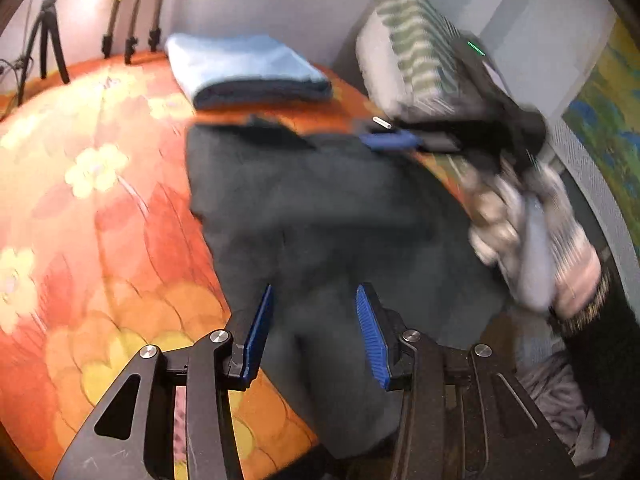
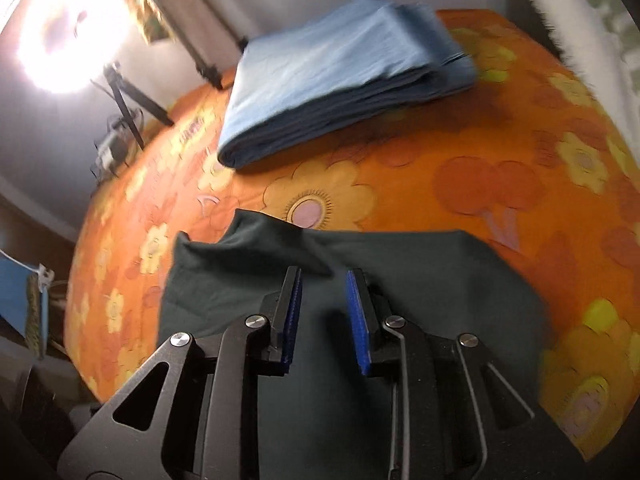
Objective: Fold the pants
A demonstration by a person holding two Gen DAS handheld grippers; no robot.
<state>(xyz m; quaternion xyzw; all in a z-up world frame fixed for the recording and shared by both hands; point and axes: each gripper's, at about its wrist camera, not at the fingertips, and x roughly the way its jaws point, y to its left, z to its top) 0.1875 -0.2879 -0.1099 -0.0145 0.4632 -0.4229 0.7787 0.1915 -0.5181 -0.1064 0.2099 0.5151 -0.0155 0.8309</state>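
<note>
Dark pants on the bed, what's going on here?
A person with a handheld gripper in each hand is folding dark pants on an orange floral bedspread. Both the left gripper and the right gripper hover over the fabric with jaws apart, gripping nothing. A folded blue cloth lies further back.

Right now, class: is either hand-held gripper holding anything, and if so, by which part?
Nothing is held. The left hand-held gripper and the right hand-held gripper both hang open over the dark green pants, with only loose cloth showing behind their pads.
</note>
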